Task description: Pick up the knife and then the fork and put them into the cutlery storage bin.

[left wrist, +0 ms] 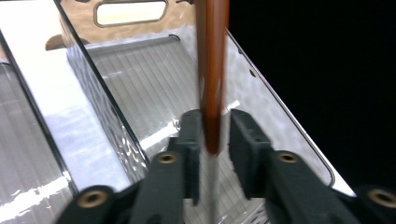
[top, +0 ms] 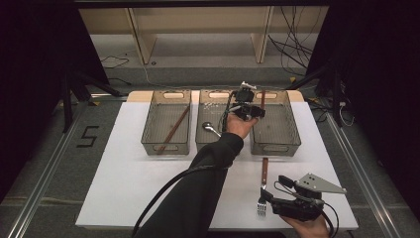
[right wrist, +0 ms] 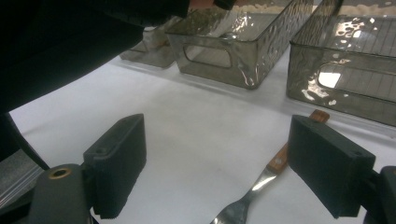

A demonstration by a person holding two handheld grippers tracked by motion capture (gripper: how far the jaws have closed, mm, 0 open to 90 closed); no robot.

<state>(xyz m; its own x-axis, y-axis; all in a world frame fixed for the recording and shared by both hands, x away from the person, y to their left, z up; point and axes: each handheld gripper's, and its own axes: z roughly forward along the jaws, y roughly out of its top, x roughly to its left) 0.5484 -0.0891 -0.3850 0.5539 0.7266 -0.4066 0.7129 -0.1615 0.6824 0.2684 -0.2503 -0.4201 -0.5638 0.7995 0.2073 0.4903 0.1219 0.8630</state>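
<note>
High view first: the left gripper (top: 253, 112) is reached out over the right-hand clear plastic bin (top: 275, 135) of three sitting in a row on the white table mat (top: 124, 183). A brown wooden-handled utensil (top: 263, 100) sticks up from it toward the far rim of that bin. You honestly can't see its business end from up there, the hand and gripper body cover it.

Left gripper view helps a bit. The wooden handle (left wrist: 212, 70) runs right up between the two black jaws, with a blurry metal shaft below it that's cut off at the bottom edge. The jaws sit slightly apart, with a sliver of gap on each side of the handle, so the pads don't look pressed on it. Whole thing is smeared, so I can't tell if it's a knife, fork or spoon.

Right gripper (top: 267, 199) hangs low near the front edge of the mat, jaws spread wide and pinching nothing. A wooden-handled metal fork (top: 262, 191) lies flat on the mat just in front of it. In the right gripper view the fork (right wrist: 254, 189) lies between the jaws but clear of both, tines chopped off by the bottom edge.

Other bits: a long brown stick-like utensil (top: 174, 130) lies diagonally in the left bin (top: 148, 134), and a metal spoon (top: 211, 128) is in the middle bin (top: 203, 106), half hidden behind the dark sleeve (top: 198, 193).
</note>
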